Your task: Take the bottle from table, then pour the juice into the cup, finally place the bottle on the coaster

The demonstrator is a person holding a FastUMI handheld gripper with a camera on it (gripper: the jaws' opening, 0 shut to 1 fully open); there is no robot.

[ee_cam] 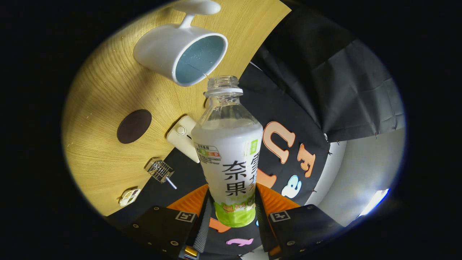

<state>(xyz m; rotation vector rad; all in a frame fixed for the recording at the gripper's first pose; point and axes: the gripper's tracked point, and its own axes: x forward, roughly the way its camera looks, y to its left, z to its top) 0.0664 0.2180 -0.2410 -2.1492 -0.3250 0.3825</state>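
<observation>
Gripper (pixel 231 213) is clamping the juice bottle (pixel 229 155) between both fingers, squeezing it low on the body near the green band of its label; bottle's cap is off and the open neck is pointing toward 12 o'clock, straight ahead of the fingers; milky liquid is filling most of the body, with the clear shoulder and neck above it.

Just past the mouth, around 11 o'clock from it, a white mug (pixel 180 54) is sitting on the wooden table (pixel 104 94), its pale blue inside facing the bottle; a thin thread of liquid is running from the bottle's lip to the mug's rim; can't tell how much is in there.

Dark round coaster (pixel 134 126) is lying on the table at about 9 o'clock from the bottle, well apart from the mug; a white clip-like thing (pixel 181 137) is poking out beside the bottle's shoulder at the table's edge, and a small metal clamp (pixel 161 171) is sitting at 8 o'clock.
</observation>
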